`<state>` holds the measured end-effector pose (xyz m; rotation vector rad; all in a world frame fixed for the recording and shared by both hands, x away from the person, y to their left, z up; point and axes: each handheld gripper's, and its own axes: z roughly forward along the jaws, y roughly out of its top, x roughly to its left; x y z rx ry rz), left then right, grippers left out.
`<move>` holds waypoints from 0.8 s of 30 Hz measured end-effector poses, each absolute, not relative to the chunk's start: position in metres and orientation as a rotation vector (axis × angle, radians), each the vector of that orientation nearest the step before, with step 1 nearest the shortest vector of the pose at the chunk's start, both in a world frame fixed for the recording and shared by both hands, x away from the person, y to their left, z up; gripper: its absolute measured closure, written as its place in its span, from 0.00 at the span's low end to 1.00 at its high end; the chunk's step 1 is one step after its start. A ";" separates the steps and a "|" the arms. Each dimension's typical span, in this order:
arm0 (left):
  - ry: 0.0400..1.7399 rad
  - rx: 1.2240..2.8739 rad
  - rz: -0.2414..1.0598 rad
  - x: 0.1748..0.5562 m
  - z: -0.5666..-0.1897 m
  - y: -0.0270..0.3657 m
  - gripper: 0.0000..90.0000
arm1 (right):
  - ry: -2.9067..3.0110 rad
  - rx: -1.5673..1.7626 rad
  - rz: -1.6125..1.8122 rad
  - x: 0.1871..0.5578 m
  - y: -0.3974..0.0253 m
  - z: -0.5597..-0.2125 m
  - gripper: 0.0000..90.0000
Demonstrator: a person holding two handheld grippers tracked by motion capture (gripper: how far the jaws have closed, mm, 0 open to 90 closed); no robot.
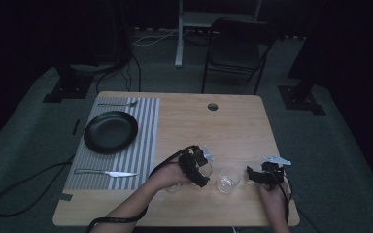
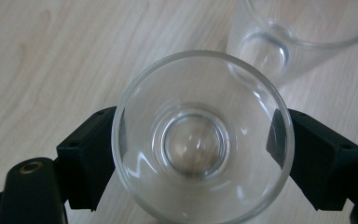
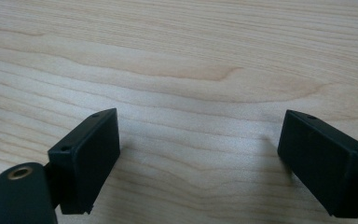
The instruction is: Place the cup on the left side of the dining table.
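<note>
A clear glass (image 2: pixel 201 140) is held between the jaws of the left gripper (image 2: pixel 198 158), which are closed against its two sides just below the rim; the mouth of the glass is seen from straight above in the left gripper view. The step in hand is judged to be the carrying or placing of this glass, since a grasp is already made. Whether its base rests on the counter (image 3: pixel 177 56) or is raised off it cannot be told. A second glass (image 2: pixel 289 32) stands just ahead of the left gripper and to its right, close to the held one but apart from it.

The next move is judged to call for a level, steady carry, with the held glass kept upright and clear of the second glass, and for the jaws to be opened only once the base is set flat.

In the high view the left gripper (image 1: pixel 194 167) is reached in from the near edge with its jaws pointed down, the hand wrapped behind it. The right gripper (image 1: pixel 264 175) is held low just beyond the second glass (image 1: pixel 227 179), its jaws wide apart over bare wood with nothing between them.
</note>
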<state>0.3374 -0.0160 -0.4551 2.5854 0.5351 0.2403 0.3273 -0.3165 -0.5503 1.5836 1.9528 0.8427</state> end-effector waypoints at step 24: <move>0.666 2.480 0.267 0.368 -0.433 -0.005 0.20 | 1.952 1.581 0.843 0.327 -0.317 -0.550 0.14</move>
